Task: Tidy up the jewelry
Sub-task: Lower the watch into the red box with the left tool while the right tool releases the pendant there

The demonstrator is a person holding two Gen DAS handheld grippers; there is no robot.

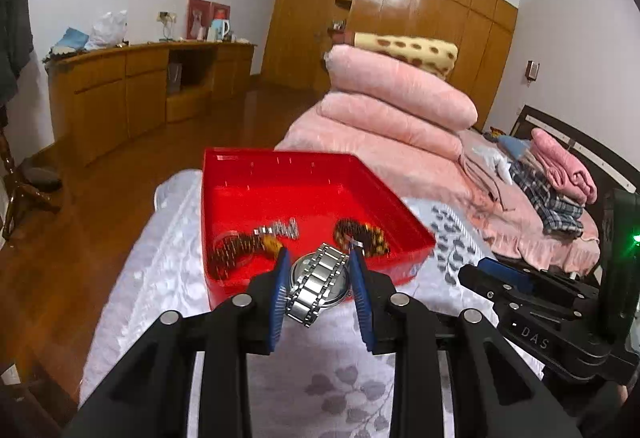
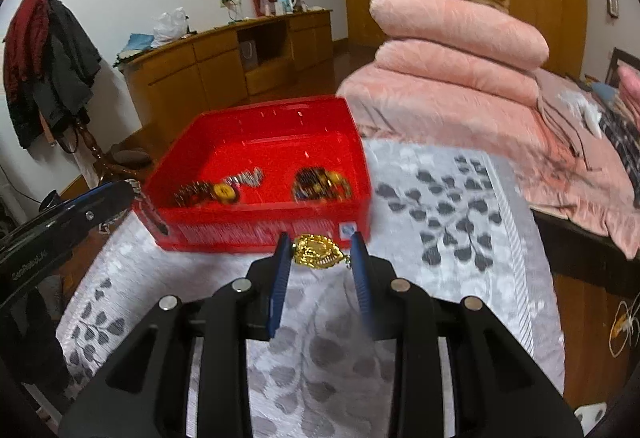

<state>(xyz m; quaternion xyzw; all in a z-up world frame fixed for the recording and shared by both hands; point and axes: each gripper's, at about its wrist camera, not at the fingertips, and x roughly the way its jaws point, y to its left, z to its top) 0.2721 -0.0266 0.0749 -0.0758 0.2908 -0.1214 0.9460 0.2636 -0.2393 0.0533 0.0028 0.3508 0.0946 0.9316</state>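
Gripping a silver watch [image 1: 318, 288] between the pads, the left gripper [image 1: 320, 280] is held at the near rim of the red tray [image 1: 280, 161]; a gold pendant [image 2: 316, 257] is pinched by the right gripper [image 2: 320, 262] just short of that tray. Both should be carried past the rim before release; beyond the fingers, bracelets [image 1: 362, 236] are already inside.

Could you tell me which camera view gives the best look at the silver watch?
The left wrist view: the silver watch sits centred between the left gripper fingers, with its case and link band clear. The right wrist view shows only a sliver of links beside the left gripper's finger.
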